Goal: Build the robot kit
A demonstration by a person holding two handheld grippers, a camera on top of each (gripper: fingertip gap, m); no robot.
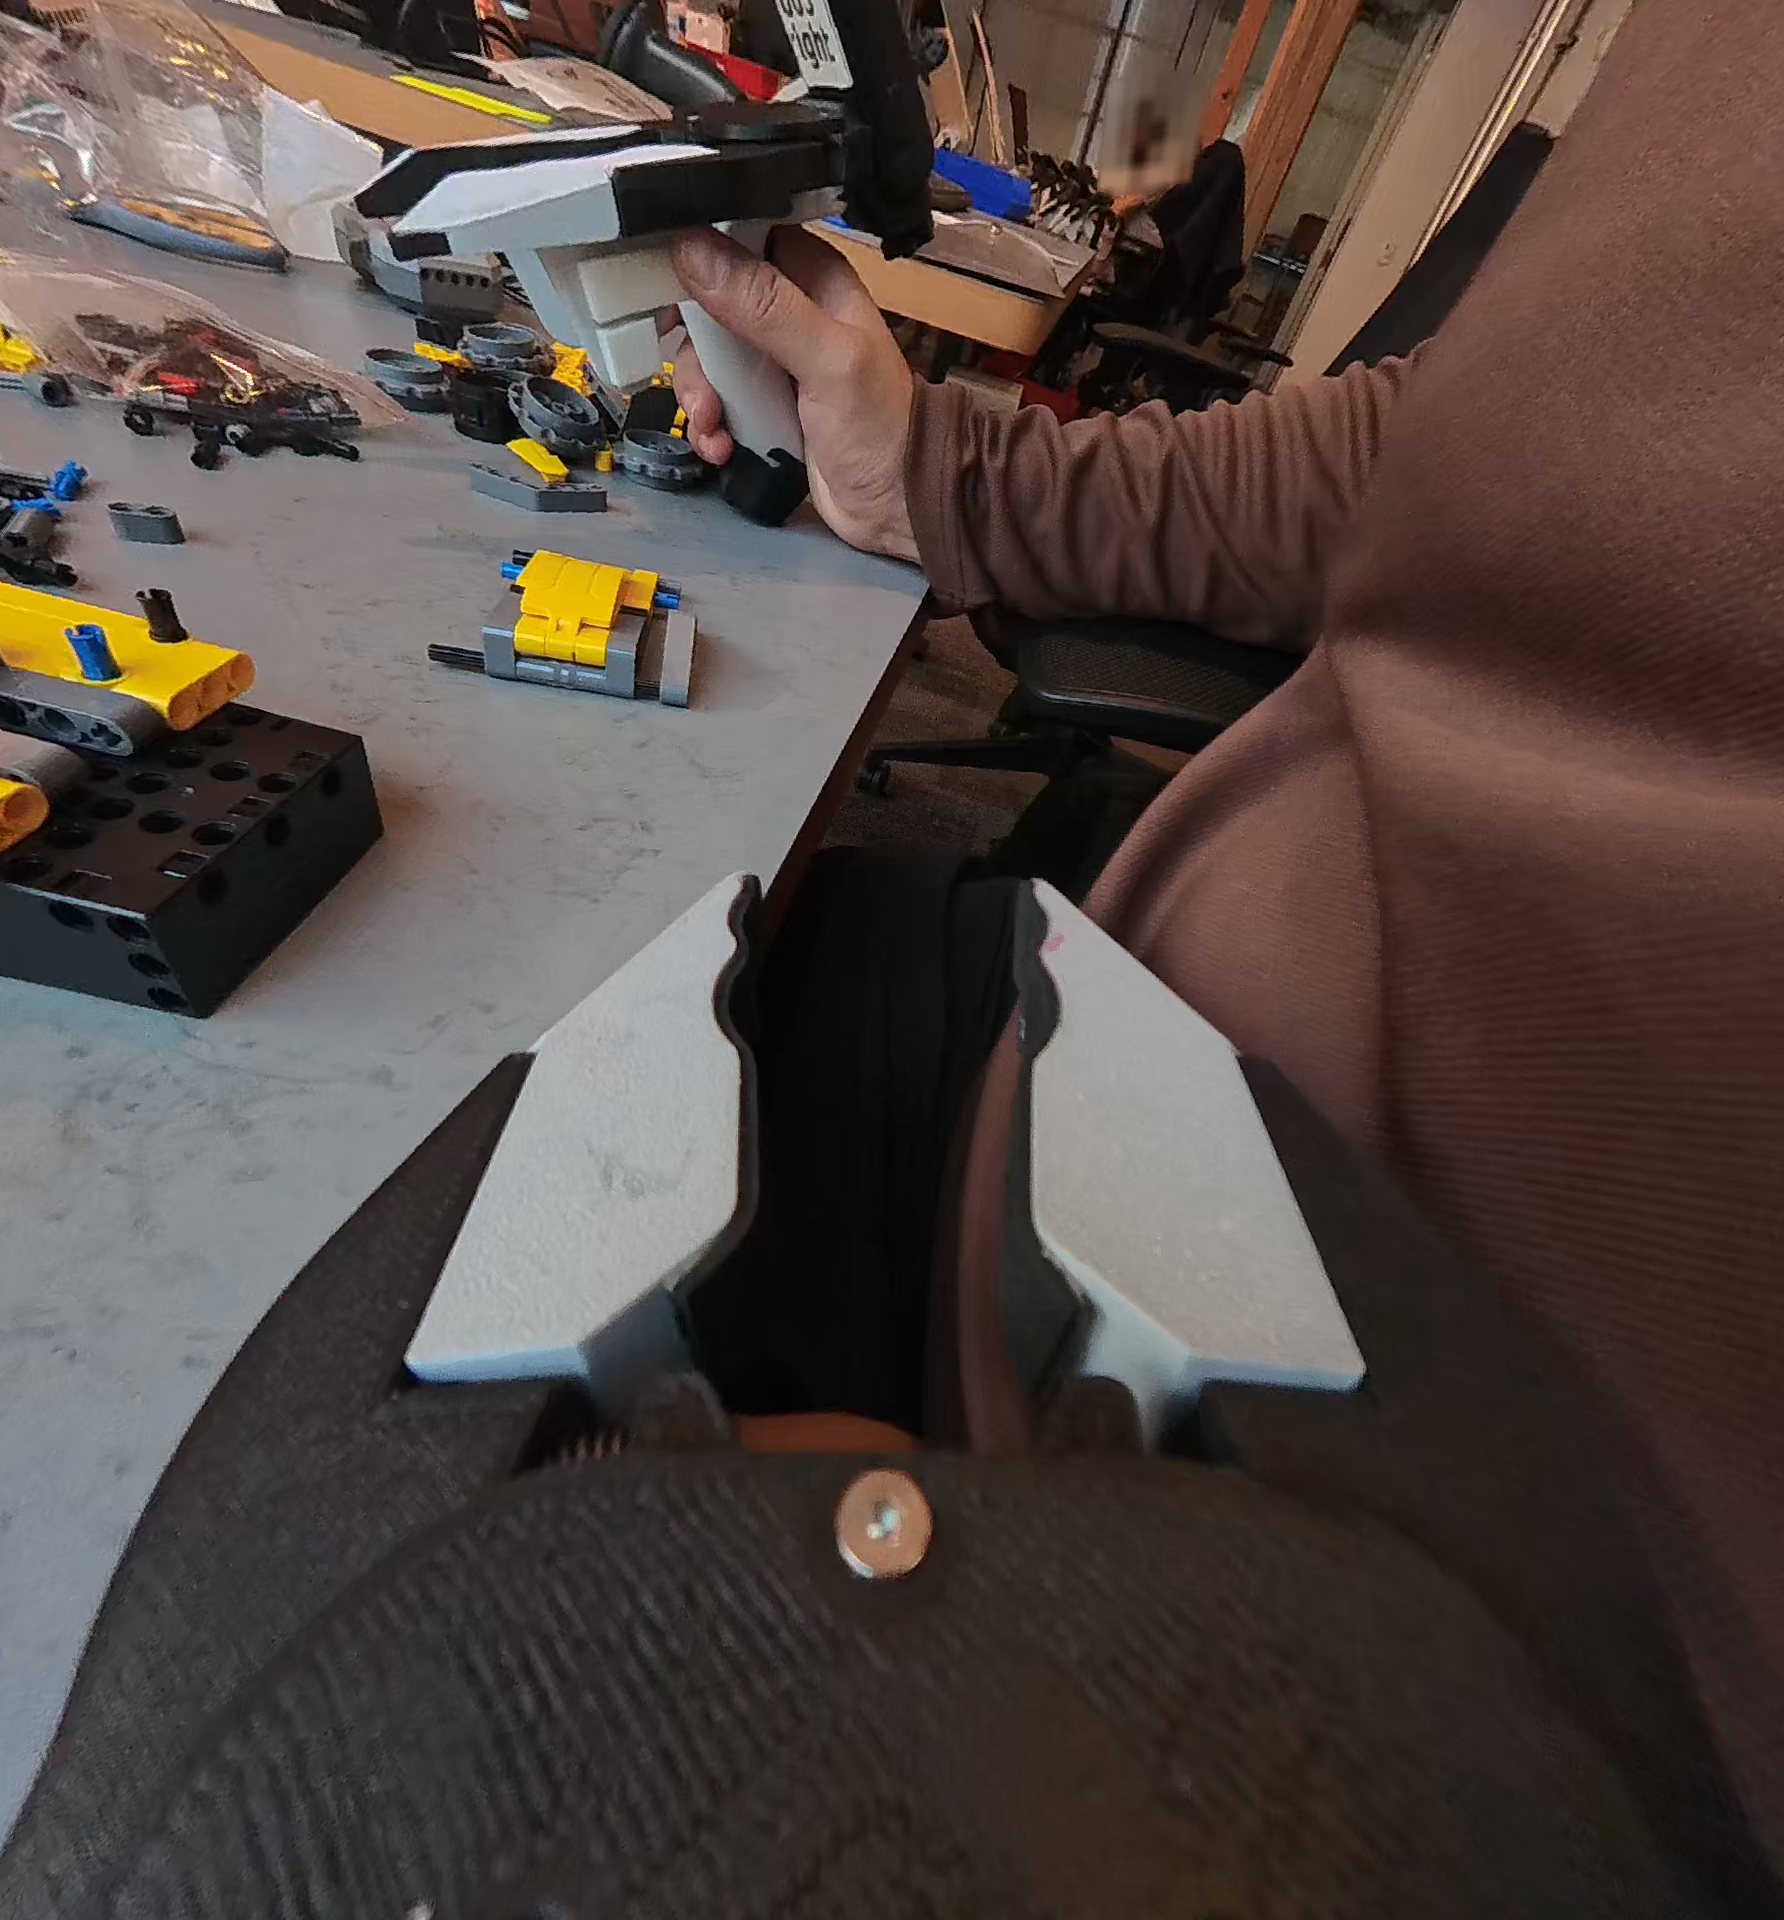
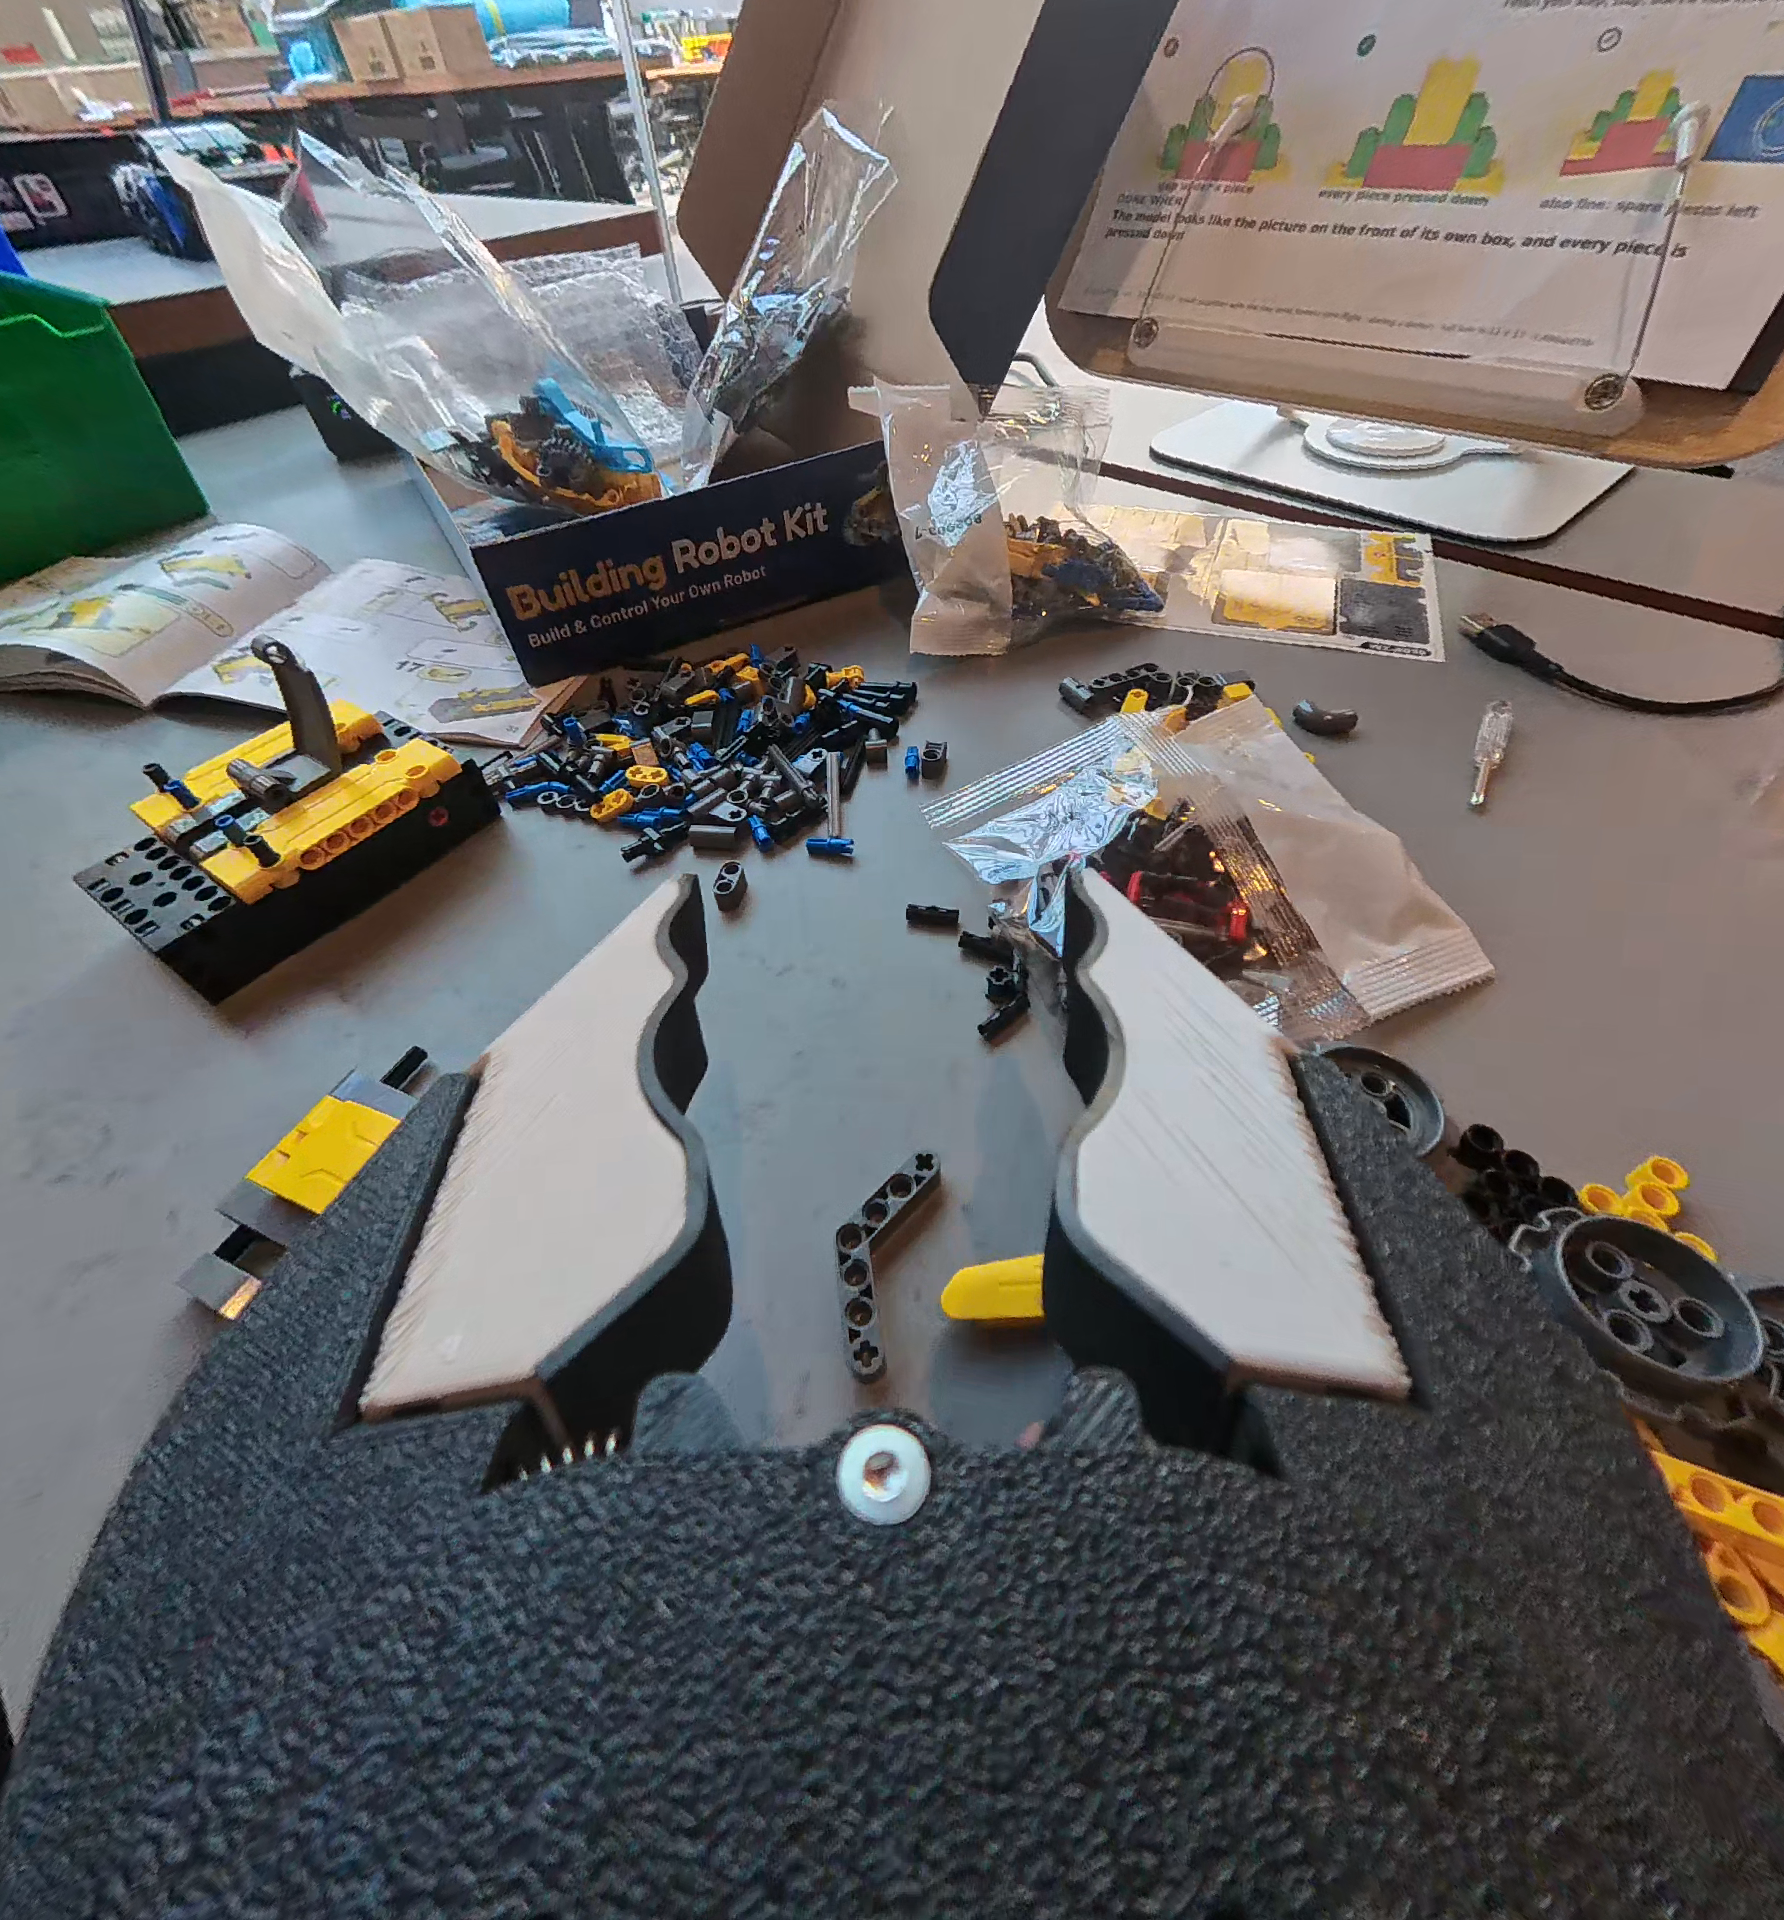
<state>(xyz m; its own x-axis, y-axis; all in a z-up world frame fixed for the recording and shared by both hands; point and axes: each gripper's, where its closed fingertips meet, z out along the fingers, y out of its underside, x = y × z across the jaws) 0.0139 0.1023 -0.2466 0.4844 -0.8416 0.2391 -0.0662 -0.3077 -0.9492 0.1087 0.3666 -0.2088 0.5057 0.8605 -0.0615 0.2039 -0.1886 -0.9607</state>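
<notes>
My left gripper (image 1: 888,914) is open and empty, held at the grey table's (image 1: 514,831) front edge and pointing at the person's brown shirt. My right gripper (image 2: 883,904) is open and empty above the table (image 2: 815,1039). It also shows in the left wrist view (image 1: 379,213), held in a hand. A bent dark grey beam (image 2: 877,1262) and a yellow piece (image 2: 992,1288) lie between its fingers on the table. A black base block with yellow beams (image 2: 285,821) stands to its left and shows in the left wrist view (image 1: 140,810). A small yellow and grey assembly (image 1: 581,629) lies near the table edge.
A pile of small black, blue and yellow pins (image 2: 722,758), plastic bags of parts (image 2: 1210,883), a kit box (image 2: 680,561), an open booklet (image 2: 192,613), grey wheels (image 2: 1646,1320), a small screwdriver (image 2: 1487,753), a cable (image 2: 1636,675) and a stand with an instruction sheet (image 2: 1439,208).
</notes>
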